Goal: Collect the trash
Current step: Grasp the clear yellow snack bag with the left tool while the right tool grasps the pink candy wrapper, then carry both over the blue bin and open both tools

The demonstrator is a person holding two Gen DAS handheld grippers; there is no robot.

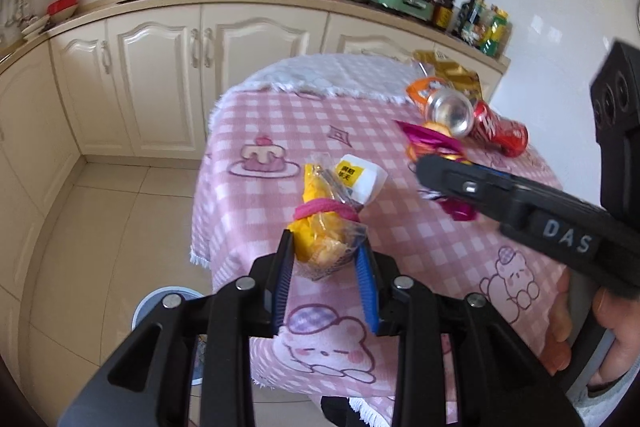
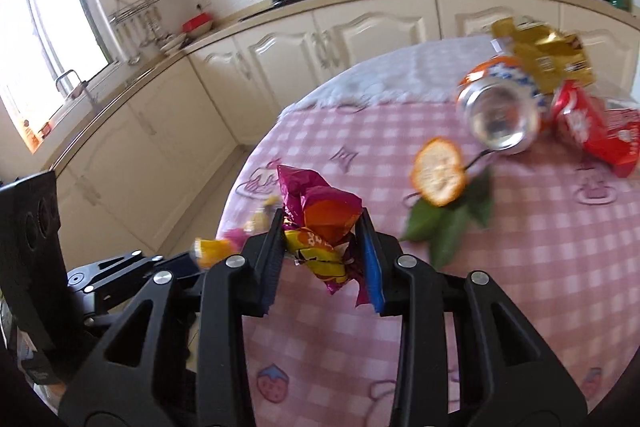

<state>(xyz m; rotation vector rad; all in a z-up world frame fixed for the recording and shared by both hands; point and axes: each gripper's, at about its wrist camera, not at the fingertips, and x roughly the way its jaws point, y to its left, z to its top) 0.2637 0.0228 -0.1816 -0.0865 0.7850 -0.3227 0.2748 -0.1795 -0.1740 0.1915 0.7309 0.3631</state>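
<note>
Mid-pickup: left gripper (image 1: 326, 259) clamps the yellow bag (image 1: 324, 227), right gripper (image 2: 320, 251) pinches the magenta wrapper (image 2: 320, 215), next both need a bin.

Table under a pink checked cloth (image 2: 500, 267) bearing an orange can (image 2: 500, 115), red can (image 2: 588, 127), gold wrapper (image 2: 544, 55), orange peel (image 2: 438, 177) and green leaves (image 2: 448, 223).

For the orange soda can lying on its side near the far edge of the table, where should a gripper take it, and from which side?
Grip the orange soda can across its round body, probably from above. It lies on its side with its shiny base facing the camera, and the red can and gold wrapper crowd its right and far sides, leaving the top and left freest.
</note>
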